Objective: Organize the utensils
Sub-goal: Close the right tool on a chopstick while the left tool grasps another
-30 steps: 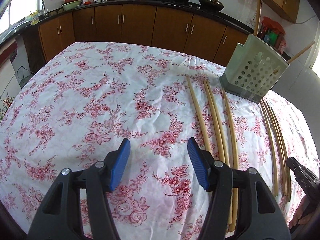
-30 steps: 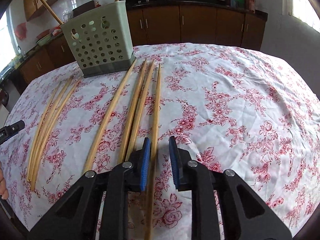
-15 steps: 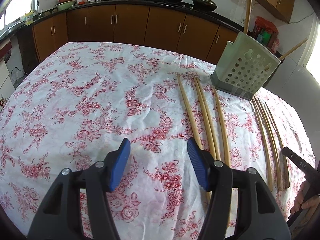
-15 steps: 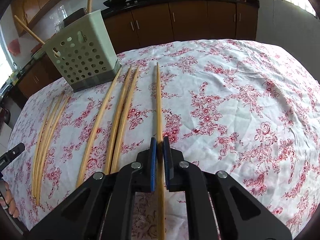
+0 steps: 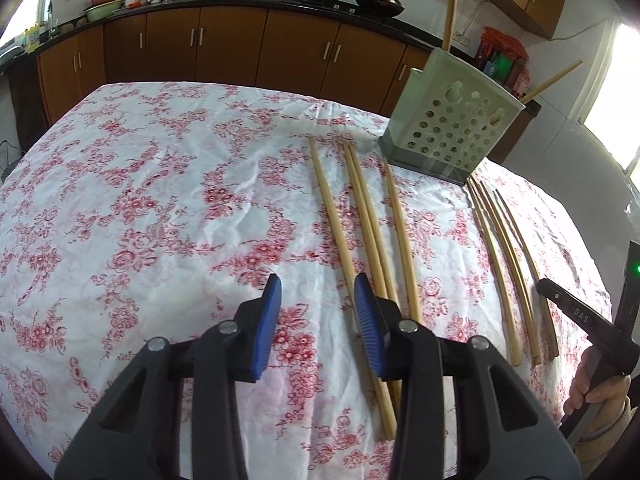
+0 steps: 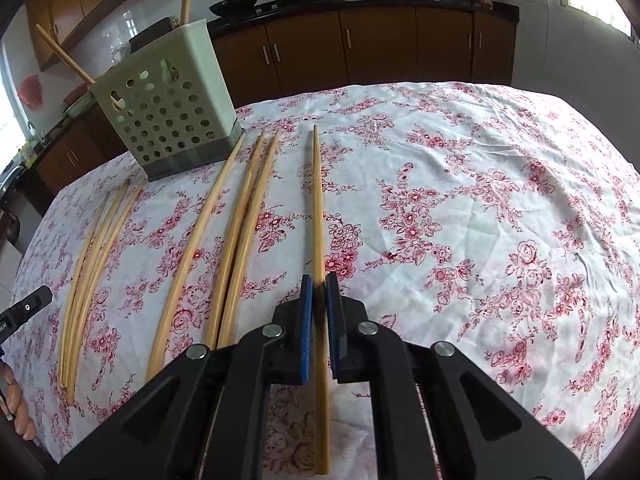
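Picking up one chopstick
Our right tongs (image 6: 319, 304) clench a chopstick (image 6: 317, 200) above the tabletop (image 6: 480, 200); left tongs (image 5: 318, 320) hang released. Next, we judge, it goes into the holder (image 6: 168, 104).

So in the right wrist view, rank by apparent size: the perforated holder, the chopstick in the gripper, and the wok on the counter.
1. Perforated holder, biggest in area.
2. Held chopstick, longest but thin; it runs close to the camera, so unsure against the holder.
3. Wok, smallest, though far away.
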`<control>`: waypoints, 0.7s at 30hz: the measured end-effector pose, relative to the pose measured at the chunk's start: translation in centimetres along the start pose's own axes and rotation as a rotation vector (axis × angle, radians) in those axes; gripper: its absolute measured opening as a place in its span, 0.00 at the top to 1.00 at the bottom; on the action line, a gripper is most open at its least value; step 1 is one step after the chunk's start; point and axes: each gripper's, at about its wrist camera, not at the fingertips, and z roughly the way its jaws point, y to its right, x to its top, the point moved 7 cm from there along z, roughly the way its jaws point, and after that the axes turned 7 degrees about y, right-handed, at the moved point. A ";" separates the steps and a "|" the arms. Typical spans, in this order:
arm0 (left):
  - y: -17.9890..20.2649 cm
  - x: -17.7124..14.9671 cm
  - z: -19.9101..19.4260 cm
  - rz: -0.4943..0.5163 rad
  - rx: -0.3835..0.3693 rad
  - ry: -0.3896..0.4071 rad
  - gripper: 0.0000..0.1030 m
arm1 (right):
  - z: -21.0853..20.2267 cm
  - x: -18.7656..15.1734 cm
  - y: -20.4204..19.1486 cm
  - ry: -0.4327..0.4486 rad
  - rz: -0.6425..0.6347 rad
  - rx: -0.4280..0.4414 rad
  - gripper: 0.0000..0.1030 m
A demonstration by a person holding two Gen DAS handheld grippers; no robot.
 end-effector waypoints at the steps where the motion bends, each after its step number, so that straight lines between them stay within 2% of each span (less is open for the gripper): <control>1: 0.1 0.0 0.0 0.007 -0.003 -0.001 0.63 | 0.0 0.0 0.0 0.000 0.000 0.000 0.92; 7: 1.7 -0.7 0.7 0.051 -0.022 -0.029 0.68 | 0.0 0.0 0.0 0.000 -0.002 -0.003 0.92; 10: 2.1 -1.4 1.5 0.086 0.012 -0.063 0.77 | 0.0 0.0 0.0 0.000 0.000 -0.001 0.92; 16: 2.1 -1.5 1.6 0.114 0.084 -0.054 0.85 | -0.1 -0.1 -0.3 0.000 -0.019 -0.016 0.92; 18: 1.8 -1.3 1.7 0.118 0.105 -0.053 0.91 | -0.3 -0.2 -0.5 -0.001 -0.038 -0.025 0.92; 21: 1.4 -0.7 2.1 0.116 0.118 -0.058 0.92 | -0.4 -0.3 -0.6 -0.003 -0.046 -0.021 0.92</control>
